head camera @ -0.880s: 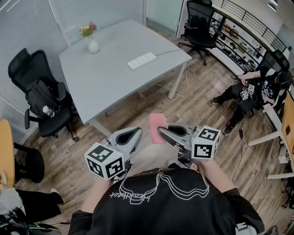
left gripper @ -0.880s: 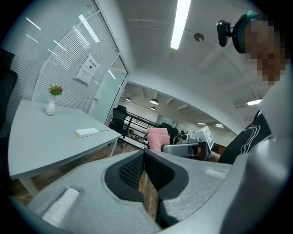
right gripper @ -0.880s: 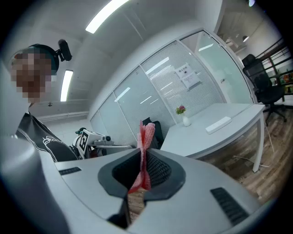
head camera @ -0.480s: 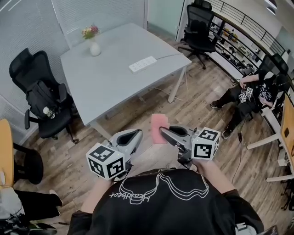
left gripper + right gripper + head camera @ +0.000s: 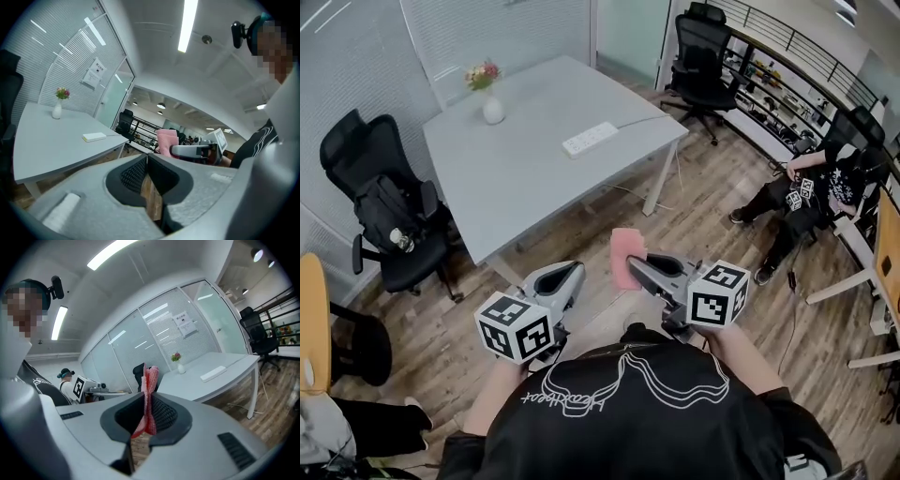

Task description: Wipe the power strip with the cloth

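A white power strip [image 5: 590,139] lies on the grey table [image 5: 516,178], far ahead of me; it also shows in the left gripper view [image 5: 94,137] and in the right gripper view [image 5: 213,373]. My right gripper [image 5: 630,267] is shut on a pink cloth [image 5: 626,253], which stands up between its jaws [image 5: 148,394]. My left gripper [image 5: 574,272] is shut with nothing in it. Both grippers hang over the wooden floor, well short of the table.
A white vase with flowers [image 5: 491,101] stands at the table's far end. Black office chairs stand left of the table [image 5: 389,211] and behind it [image 5: 703,52]. A person sits on the floor at the right [image 5: 811,192]. Shelves line the far right wall.
The view has shifted slightly; the table and power strip sit a little higher and further right in the head view. Both grippers keep their places and the cloth stays held.
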